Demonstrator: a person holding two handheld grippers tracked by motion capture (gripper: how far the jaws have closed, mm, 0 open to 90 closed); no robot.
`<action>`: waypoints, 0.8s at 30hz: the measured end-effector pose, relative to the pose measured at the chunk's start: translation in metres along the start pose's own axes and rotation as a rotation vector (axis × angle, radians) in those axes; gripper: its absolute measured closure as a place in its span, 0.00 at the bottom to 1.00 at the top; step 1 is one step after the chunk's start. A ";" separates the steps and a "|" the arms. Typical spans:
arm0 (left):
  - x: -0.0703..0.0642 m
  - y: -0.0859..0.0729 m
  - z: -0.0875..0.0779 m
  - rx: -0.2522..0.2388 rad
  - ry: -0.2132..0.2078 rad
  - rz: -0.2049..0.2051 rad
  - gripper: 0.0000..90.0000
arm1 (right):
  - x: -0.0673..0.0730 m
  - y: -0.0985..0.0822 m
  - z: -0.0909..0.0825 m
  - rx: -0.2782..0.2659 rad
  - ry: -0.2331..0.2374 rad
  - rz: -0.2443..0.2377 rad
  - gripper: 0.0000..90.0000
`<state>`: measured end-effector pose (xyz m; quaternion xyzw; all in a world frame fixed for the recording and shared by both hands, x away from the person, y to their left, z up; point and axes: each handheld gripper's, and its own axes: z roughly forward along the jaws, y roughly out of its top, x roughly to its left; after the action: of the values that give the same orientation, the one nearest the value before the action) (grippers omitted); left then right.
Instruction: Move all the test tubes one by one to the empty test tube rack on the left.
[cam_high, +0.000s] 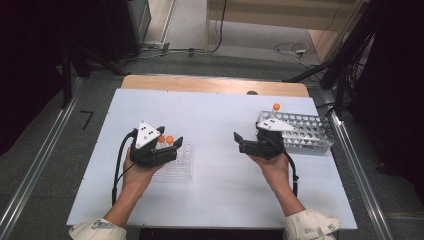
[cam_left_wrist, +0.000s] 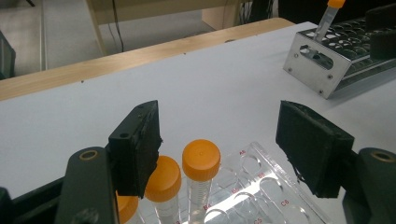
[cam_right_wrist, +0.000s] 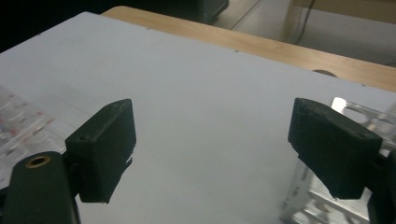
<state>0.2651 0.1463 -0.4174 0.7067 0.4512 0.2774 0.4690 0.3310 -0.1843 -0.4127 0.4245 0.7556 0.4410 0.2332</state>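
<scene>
Evidently left tongs (cam_left_wrist: 219, 149) stand wide, empty, over orange-capped tubes (cam_left_wrist: 201, 161) seated in clear rack (cam_left_wrist: 261, 186); right tongs (cam_right_wrist: 212, 154) wide, empty, btwn racks.

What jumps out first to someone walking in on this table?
The bright orange caps: capped tubes stand in a clear plastic rack under the open left gripper. Across the white table, a lone orange-capped tube leans in a metal rack beside the open, empty right gripper.
</scene>
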 end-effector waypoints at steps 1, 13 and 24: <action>0.000 0.000 0.000 -0.001 0.000 0.000 0.35 | -0.005 0.000 -0.001 -0.004 -0.014 0.009 0.15; -0.003 -0.001 0.002 0.002 -0.004 0.007 0.35 | -0.056 0.004 0.000 -0.059 -0.159 0.112 0.16; -0.004 -0.001 0.003 0.005 -0.008 0.009 0.35 | -0.082 -0.003 0.029 -0.069 -0.272 0.137 0.30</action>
<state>0.2656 0.1416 -0.4194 0.7111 0.4468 0.2754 0.4678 0.3940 -0.2410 -0.4316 0.5224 0.6708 0.4201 0.3172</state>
